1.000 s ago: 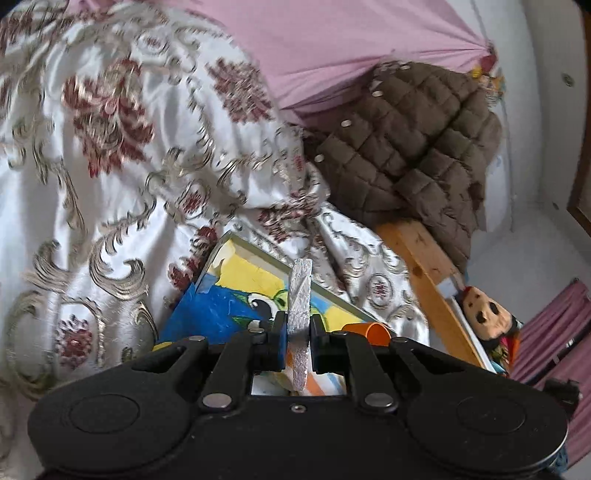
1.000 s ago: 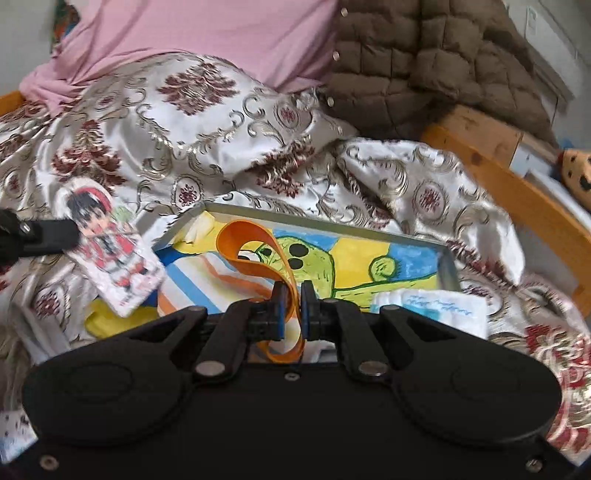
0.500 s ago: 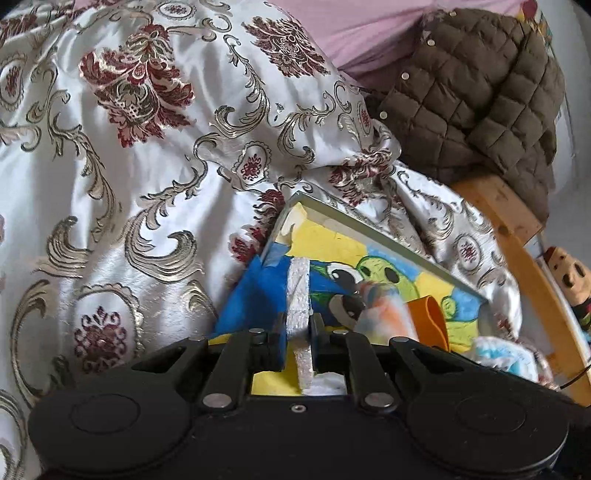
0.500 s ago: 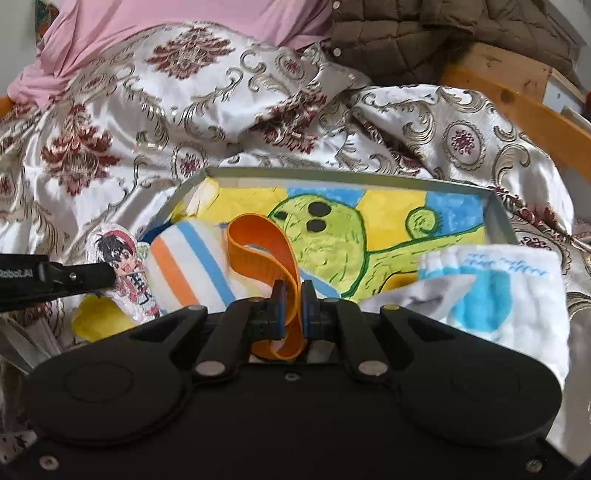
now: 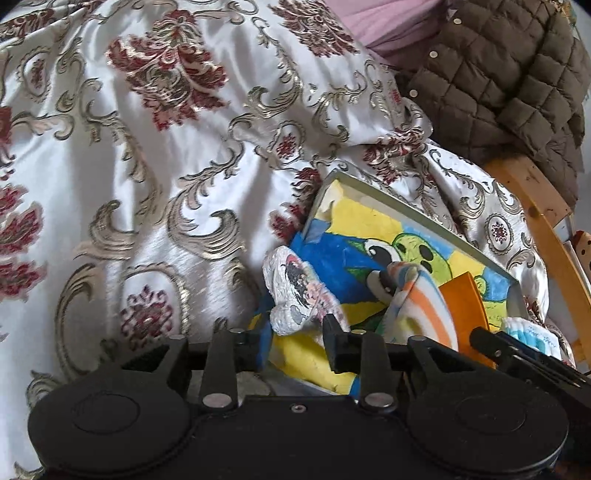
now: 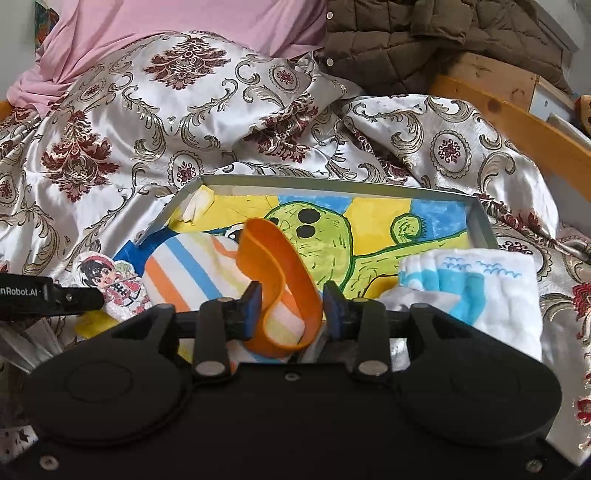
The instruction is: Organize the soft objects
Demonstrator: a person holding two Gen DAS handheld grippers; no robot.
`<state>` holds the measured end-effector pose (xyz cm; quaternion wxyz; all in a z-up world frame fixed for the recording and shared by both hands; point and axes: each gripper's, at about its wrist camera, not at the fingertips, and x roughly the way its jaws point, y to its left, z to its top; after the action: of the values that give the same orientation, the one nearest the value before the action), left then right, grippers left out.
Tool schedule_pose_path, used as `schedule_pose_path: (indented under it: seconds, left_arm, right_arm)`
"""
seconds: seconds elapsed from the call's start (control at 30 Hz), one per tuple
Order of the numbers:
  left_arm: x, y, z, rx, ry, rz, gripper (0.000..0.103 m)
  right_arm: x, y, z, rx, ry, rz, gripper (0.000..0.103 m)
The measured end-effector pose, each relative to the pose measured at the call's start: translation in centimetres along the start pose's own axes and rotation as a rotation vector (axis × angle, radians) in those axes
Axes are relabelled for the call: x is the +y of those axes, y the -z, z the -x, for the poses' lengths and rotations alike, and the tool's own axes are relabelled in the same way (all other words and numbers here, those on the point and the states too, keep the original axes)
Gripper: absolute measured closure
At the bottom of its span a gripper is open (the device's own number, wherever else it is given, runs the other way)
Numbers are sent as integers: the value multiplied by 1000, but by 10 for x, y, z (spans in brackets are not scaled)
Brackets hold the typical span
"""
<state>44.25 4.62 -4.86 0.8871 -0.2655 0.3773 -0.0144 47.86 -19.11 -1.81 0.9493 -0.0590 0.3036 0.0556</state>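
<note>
1. You're at the release step: both soft items are being dropped into the shallow tray (image 6: 480,221) lying on the bed, on the patterned satin cover (image 5: 147,184).
2. Left gripper (image 5: 295,339): jaws opening, about a third apart. The flat white cartoon-print plush (image 5: 295,291) sits in the gap, tipped over the tray's near-left corner, pads no longer pressing it.
3. Right gripper (image 6: 291,308): jaws opening too, similar gap. The orange loop band (image 6: 280,280) stands between them, slack and apparently loose, resting on the striped cloth (image 6: 184,273) inside the tray.
4. A white-and-blue folded cloth (image 6: 480,288) already lies at the tray's right end.
5. Next move, as I read it: finish opening, then back both grippers straight out so the fingers don't drag plush or band off the tray edge.
6. Brown quilted jacket (image 6: 424,37) and pink fabric (image 6: 166,26) further back, probably still to sort.
</note>
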Motion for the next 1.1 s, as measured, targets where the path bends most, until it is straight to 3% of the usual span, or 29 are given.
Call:
schedule_pose_path:
  seconds: [0.2, 0.37, 0.73, 0.87, 1.1]
  left_arm:
    - [-1, 4, 22, -19, -5, 2, 48]
    - [-10, 11, 51, -61, 3, -37, 39]
    - [-30, 32, 139, -201, 24, -156, 21]
    - [-34, 45, 171, -247, 27, -212, 16]
    - [-39, 75, 225, -321, 40, -304, 5]
  right_arm:
    - [-1, -2, 25, -36, -13, 15, 58]
    - [-3, -6, 59, -83, -43, 20, 43]
    - [-4, -1, 154, -201, -129, 23, 22]
    - [-5, 9, 191, -241, -156, 14, 2]
    - [-3, 30, 246, -293, -198, -13, 1]
